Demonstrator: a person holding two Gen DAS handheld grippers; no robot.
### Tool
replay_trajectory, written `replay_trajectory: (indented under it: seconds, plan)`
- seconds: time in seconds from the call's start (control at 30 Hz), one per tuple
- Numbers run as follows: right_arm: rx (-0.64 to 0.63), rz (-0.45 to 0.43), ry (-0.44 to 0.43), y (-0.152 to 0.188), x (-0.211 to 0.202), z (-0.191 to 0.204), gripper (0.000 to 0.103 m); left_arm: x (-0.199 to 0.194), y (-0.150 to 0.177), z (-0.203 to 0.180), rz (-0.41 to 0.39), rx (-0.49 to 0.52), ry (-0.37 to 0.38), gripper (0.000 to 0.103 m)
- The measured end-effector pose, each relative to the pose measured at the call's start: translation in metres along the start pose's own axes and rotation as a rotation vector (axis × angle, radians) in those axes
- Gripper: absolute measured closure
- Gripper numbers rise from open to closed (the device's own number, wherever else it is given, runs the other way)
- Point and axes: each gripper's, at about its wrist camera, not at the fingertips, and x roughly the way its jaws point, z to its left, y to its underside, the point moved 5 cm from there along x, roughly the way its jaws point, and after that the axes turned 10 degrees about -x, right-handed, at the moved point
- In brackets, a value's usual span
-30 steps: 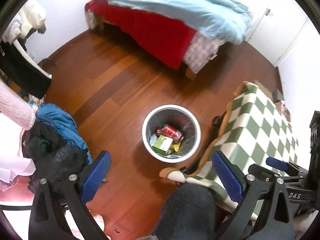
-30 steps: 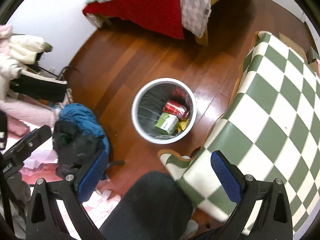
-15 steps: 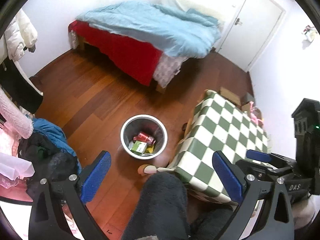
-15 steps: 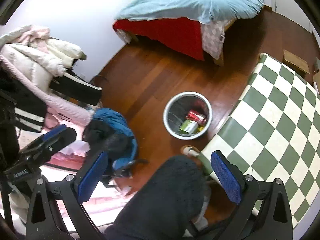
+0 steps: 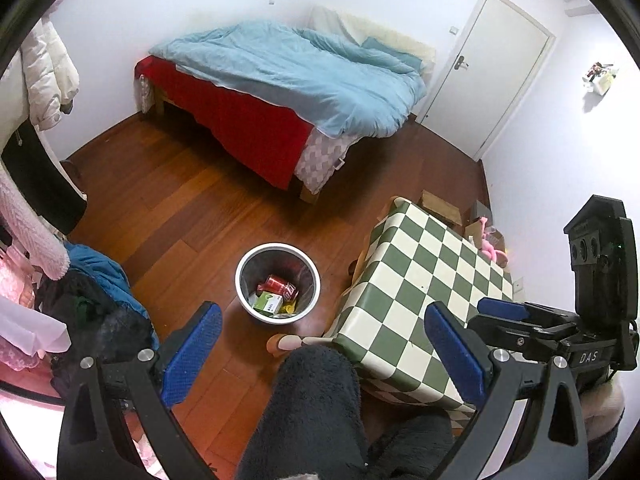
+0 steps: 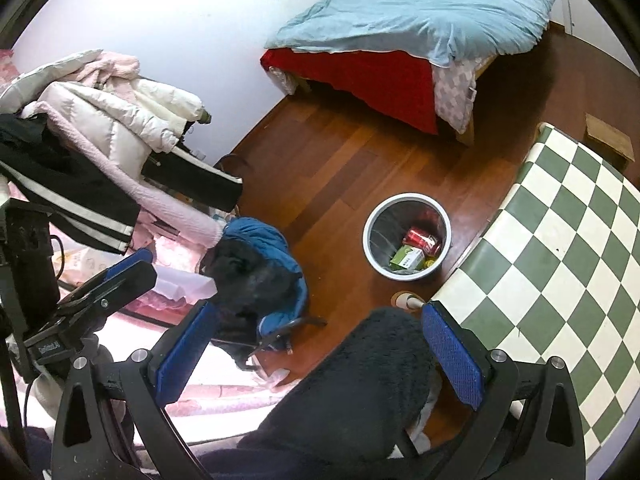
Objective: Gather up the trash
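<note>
Down on the wooden floor point(image 5: 192, 208), the white bin point(image 5: 277, 282) stood just beside the checkered bench point(image 5: 424, 276), with a red can point(image 5: 281, 285) and a green carton point(image 5: 267, 302) inside (other scraps too small to tell). Both the left gripper point(image 5: 320, 354) and right gripper point(image 6: 318, 354) hung above, fingers spread wide, holding nothing.

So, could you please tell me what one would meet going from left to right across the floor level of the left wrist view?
Pile of dark and blue clothes → trash bin holding a red can and a green carton → green-and-white checkered table → pink item on the floor beyond it.
</note>
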Motion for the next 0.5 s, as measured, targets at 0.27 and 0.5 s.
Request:
replay_trajectory:
  seconds: [0.27, 0.5]
  plan:
    - [-0.016, 0.005, -0.008, 0.0026, -0.0040, 0.0089, 0.000, -0.0026, 0.0021, 0.0038, 0.002, -0.005, 0.013, 0.000]
    - [-0.020, 0.005, -0.014, 0.0011, -0.0042, 0.0111, 0.000, -0.0060, 0.0023, 0.0043, -0.006, -0.003, 0.015, 0.000]
